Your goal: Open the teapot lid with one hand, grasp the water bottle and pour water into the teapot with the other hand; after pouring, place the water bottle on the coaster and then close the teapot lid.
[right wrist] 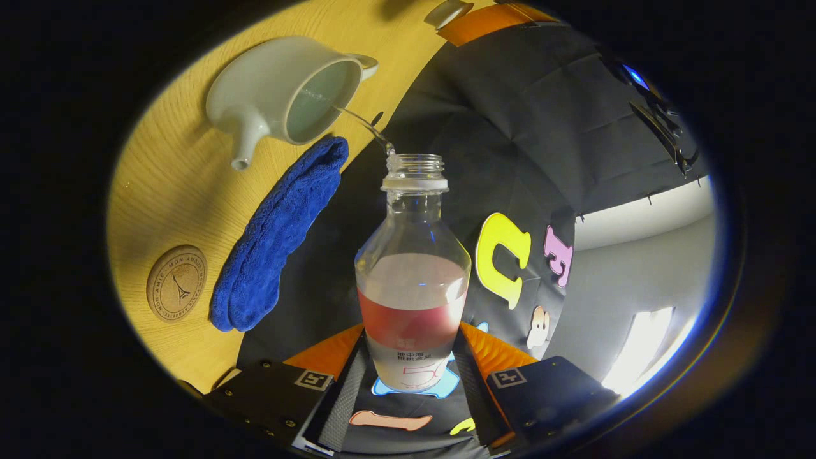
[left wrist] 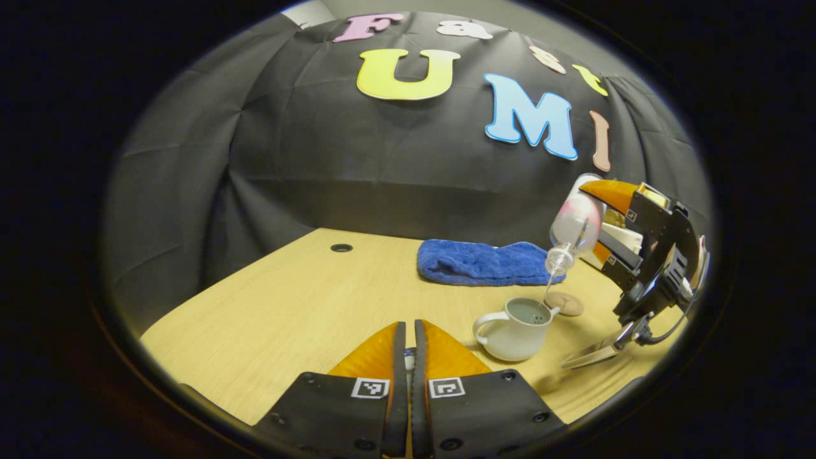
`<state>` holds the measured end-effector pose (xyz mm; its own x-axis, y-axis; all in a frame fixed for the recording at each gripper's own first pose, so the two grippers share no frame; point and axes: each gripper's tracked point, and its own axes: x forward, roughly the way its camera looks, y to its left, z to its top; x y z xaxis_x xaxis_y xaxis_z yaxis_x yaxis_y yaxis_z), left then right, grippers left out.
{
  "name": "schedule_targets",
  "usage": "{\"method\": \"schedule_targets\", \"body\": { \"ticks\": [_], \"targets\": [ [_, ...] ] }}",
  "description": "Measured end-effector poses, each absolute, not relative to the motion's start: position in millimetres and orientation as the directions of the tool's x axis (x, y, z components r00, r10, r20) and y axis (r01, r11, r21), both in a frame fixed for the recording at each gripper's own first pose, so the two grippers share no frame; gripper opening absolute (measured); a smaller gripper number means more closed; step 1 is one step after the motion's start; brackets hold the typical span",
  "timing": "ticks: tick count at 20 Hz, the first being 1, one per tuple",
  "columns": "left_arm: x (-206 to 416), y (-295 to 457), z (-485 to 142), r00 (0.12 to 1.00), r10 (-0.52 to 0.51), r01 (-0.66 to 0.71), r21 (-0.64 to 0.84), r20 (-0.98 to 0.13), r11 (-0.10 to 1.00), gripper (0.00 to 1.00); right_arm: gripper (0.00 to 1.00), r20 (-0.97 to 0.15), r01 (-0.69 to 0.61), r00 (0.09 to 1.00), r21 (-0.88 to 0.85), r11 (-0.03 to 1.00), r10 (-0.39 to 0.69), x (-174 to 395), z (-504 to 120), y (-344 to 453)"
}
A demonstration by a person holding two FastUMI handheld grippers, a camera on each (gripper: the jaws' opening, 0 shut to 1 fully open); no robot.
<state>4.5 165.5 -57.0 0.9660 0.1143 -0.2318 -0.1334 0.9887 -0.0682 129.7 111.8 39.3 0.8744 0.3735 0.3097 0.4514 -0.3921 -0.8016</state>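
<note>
The white teapot (left wrist: pixel 519 328) stands open on the wooden table, with water inside it (right wrist: pixel 287 89). My right gripper (right wrist: pixel 411 338) is shut on the clear water bottle (right wrist: pixel 413 268), which has a pink label and no cap. In the left gripper view the water bottle (left wrist: pixel 574 229) tilts neck-down above the teapot in the right gripper (left wrist: pixel 602 223), and a thin stream runs into the pot. My left gripper (left wrist: pixel 408 331) is closed left of the teapot with a small pale piece between its fingers. The right gripper view shows the lid (right wrist: pixel 449 13) beside that gripper's finger.
A round cork coaster (left wrist: pixel 564 304) lies just behind the teapot, and it sits near the towel's end (right wrist: pixel 176 284). A folded blue towel (left wrist: pixel 478 261) lies farther back by the cloth wall. A cable hole (left wrist: pixel 341 247) marks the table's far left.
</note>
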Motion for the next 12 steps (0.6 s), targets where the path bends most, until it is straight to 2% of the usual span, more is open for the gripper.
{"method": "schedule_targets", "body": {
  "ticks": [1, 2, 7, 8, 9, 12],
  "targets": [
    [4.1, 165.9, -57.4, 0.966, 0.114, -0.133, -0.068, -0.233, 0.989, 0.09, 0.71, 0.311, 0.456, 0.872, -0.798, -0.395, 0.378, 130.4, 39.8, 112.5],
    [4.3, 165.7, -57.9, 0.966, 0.113, -0.132, -0.068, -0.234, 0.989, 0.09, 0.74, 0.313, 0.462, 0.869, -0.791, -0.402, 0.383, 130.1, 39.9, 112.4],
    [1.5, 165.2, -63.8, 0.963, 0.114, -0.135, -0.070, -0.245, 0.988, 0.10, 0.75, 0.322, 0.501, 0.850, -0.739, -0.451, 0.418, 130.1, 42.6, 117.8],
    [-0.1, 165.4, -65.1, 0.962, 0.115, -0.136, -0.070, -0.248, 0.988, 0.09, 0.71, 0.322, 0.503, 0.848, -0.736, -0.453, 0.420, 130.0, 42.6, 117.5],
    [-0.6, 165.3, -65.9, 0.961, 0.114, -0.137, -0.072, -0.251, 0.988, 0.09, 0.74, 0.324, 0.509, 0.845, -0.731, -0.455, 0.425, 129.8, 43.5, 119.1],
    [-0.1, 165.9, -65.5, 0.961, 0.116, -0.138, -0.073, -0.252, 0.988, 0.09, 0.74, 0.325, 0.524, 0.835, -0.715, -0.463, 0.444, 127.1, 43.7, 124.4]
  ]
}}
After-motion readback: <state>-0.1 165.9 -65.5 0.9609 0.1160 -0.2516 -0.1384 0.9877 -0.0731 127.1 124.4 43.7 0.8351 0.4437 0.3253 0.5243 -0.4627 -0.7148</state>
